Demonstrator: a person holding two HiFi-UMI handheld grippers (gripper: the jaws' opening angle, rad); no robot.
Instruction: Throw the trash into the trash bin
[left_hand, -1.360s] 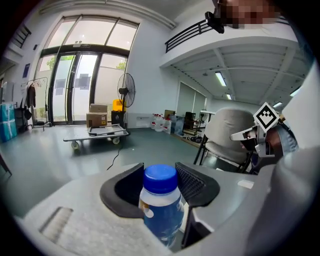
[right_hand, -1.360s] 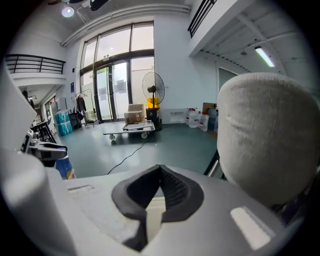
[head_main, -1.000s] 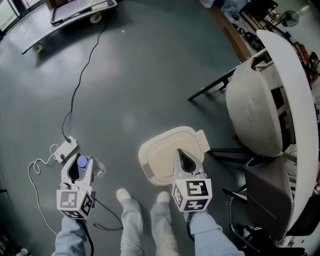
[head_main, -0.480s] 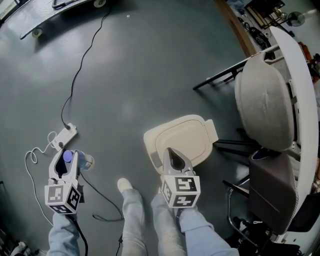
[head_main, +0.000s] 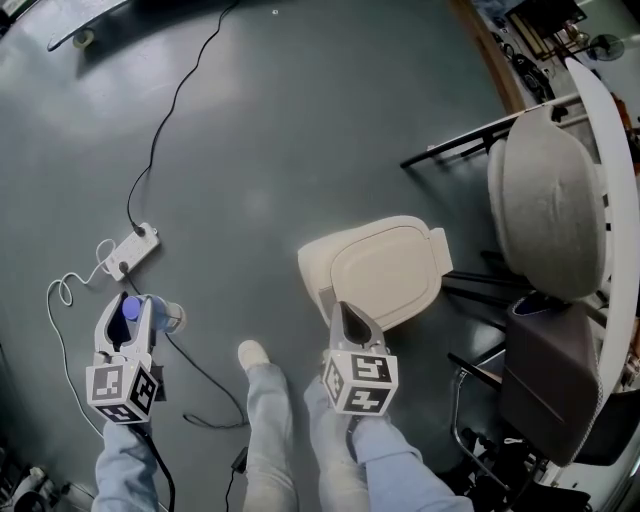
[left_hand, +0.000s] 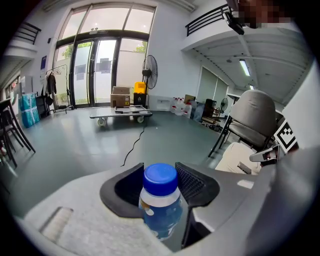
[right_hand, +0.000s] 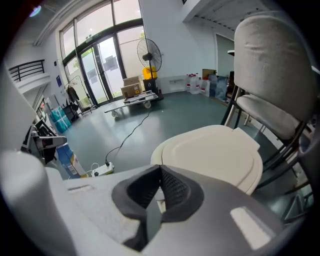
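Note:
A small clear bottle with a blue cap is held between the pads of my left gripper, which is shut on it. In the head view that gripper is low at the left, over the grey floor, with the bottle sticking out past its tips. The cream trash bin stands on the floor at centre with its lid down. My right gripper is shut and holds nothing, its tips at the bin's near edge. In the right gripper view the bin's lid lies just beyond the shut right gripper.
A white power strip with a black cable lies left of the bin. A grey chair on black legs stands to the bin's right. The person's shoe is between the grippers. A flat trolley stands far back.
Both grippers have drawn back toward the person's legs and sunk. The left one shifted left with the bottle still in it. The right one's tips went from over the lid to the bin's near edge.

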